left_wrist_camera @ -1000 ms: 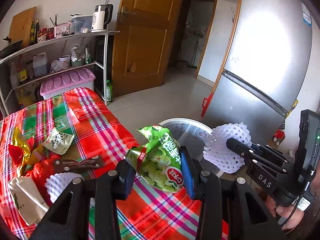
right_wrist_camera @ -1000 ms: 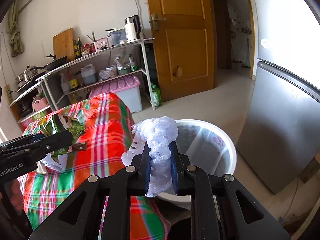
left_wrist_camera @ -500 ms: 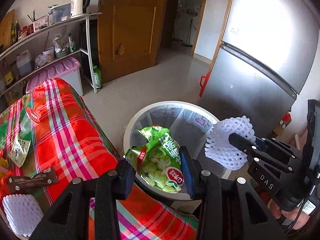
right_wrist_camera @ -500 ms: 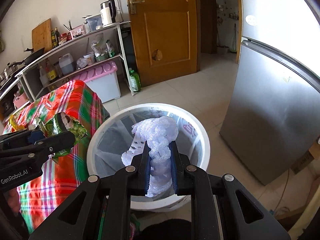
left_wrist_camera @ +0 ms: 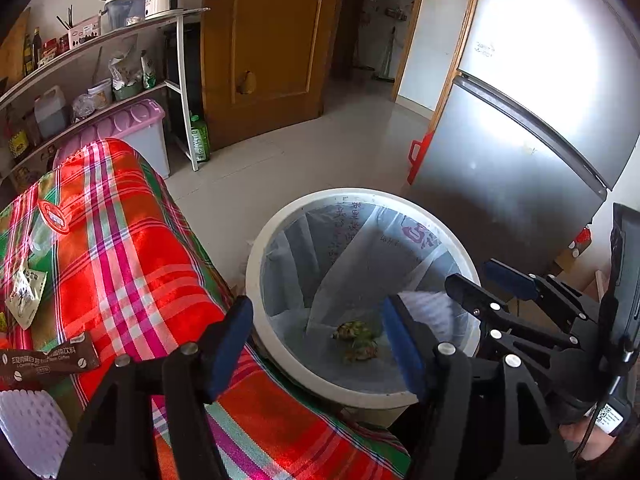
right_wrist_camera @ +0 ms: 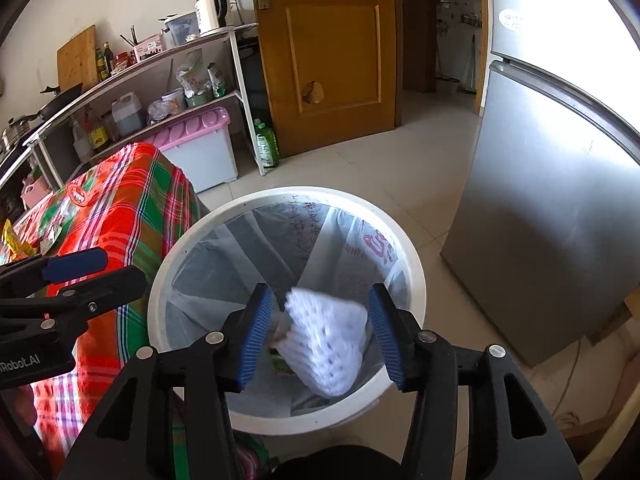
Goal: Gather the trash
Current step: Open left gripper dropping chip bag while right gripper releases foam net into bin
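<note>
both grippers' jaws are opening: the snack bag [left_wrist_camera: 357, 340] now lies in the bin [left_wrist_camera: 256, 264] below the left gripper [left_wrist_camera: 316, 344]; the foam net [right_wrist_camera: 326, 344], loose, falls between the right gripper [right_wrist_camera: 322, 336] pads.

Both wrist views above bin [left_wrist_camera: 256, 280]

White foam fruit net [right_wrist_camera: 326, 346] blurred, loose over white lined trash bin [right_wrist_camera: 412, 264]. Green snack bag [left_wrist_camera: 357, 340] crumpled on bin bottom. More wrappers [left_wrist_camera: 48, 358] lie on plaid bench [left_wrist_camera: 132, 264].
</note>
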Demonstrator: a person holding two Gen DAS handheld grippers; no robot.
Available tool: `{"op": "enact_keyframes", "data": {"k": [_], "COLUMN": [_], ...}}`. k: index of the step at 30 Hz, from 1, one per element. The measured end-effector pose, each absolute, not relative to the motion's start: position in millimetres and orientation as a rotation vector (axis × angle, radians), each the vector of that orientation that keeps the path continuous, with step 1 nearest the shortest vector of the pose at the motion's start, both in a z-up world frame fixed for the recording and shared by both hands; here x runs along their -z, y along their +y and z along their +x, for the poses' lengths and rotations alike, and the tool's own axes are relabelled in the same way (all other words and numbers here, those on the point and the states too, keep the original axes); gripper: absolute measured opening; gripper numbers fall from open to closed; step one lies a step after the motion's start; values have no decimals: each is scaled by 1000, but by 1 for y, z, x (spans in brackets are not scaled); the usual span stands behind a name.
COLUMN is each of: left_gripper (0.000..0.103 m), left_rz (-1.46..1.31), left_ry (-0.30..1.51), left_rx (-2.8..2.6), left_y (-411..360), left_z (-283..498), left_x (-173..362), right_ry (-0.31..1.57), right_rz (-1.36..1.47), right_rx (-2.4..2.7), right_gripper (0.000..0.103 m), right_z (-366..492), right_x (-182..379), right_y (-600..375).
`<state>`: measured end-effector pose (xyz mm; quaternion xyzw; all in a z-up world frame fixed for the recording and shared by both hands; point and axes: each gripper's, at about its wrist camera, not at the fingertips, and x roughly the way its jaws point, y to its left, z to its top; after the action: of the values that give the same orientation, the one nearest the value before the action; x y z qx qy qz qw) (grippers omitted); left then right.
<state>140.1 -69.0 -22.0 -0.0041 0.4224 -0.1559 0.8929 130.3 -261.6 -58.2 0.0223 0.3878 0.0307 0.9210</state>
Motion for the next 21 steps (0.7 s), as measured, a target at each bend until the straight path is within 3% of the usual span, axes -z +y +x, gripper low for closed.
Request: {"op": "enact_keyframes", "data": {"k": [21], "left_gripper": [77], "left_rz": [-88], "left_ry": [758], "left_rx": [195], "left_y": [13], "left_z": [81], "left_x": [-16], "right_ry": [686], "right_rz": [38], "right_rx": [-166], "right_gripper": [51], "right_z": [93], "right_x": [20], "right_y": [-211]}}
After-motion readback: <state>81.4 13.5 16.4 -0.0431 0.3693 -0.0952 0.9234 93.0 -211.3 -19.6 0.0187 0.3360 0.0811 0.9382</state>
